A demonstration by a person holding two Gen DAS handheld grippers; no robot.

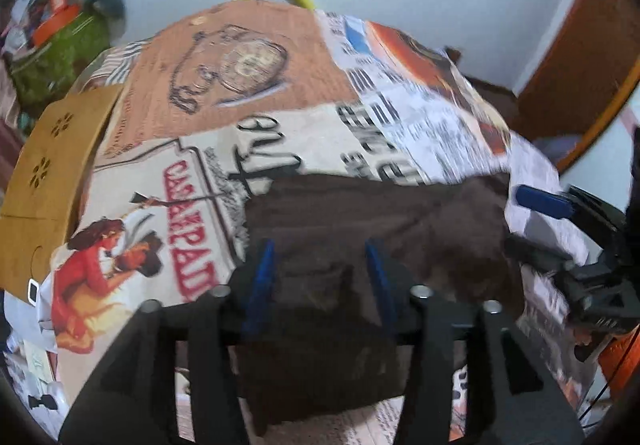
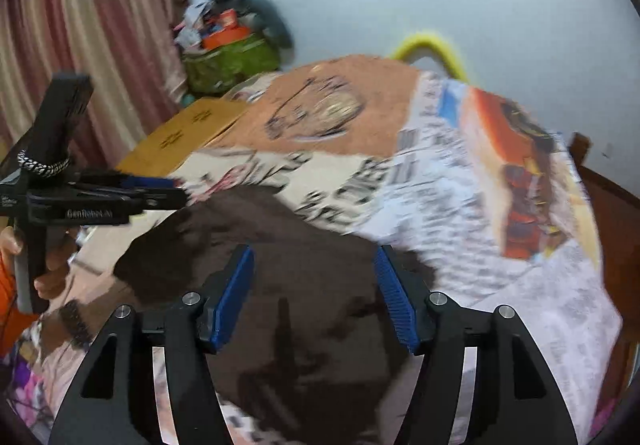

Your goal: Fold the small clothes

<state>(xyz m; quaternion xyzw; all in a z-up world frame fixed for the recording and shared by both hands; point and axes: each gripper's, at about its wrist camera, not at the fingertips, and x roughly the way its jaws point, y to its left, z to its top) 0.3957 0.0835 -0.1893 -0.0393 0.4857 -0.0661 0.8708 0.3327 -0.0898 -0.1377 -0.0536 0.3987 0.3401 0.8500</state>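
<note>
A small dark brown garment (image 1: 360,237) lies crumpled on a table covered with a printed cloth (image 1: 224,85). My left gripper (image 1: 320,257) hovers just over its near part, jaws open, blue pads (image 1: 260,277) on either side of a fold. In the right wrist view the same garment (image 2: 312,277) lies below my right gripper (image 2: 316,273), which is open and empty above it. The left gripper (image 2: 168,193) shows at the left of that view, beside the garment's far-left edge. The right gripper (image 1: 548,221) shows at the right edge of the left wrist view.
A yellow-brown wooden board (image 1: 52,165) lies at the table's left edge. A green bag with clutter (image 2: 228,61) stands by the pink curtain (image 2: 80,25). A yellow curved handle (image 2: 432,49) sits behind the table. A wooden chair (image 2: 616,205) is at the right.
</note>
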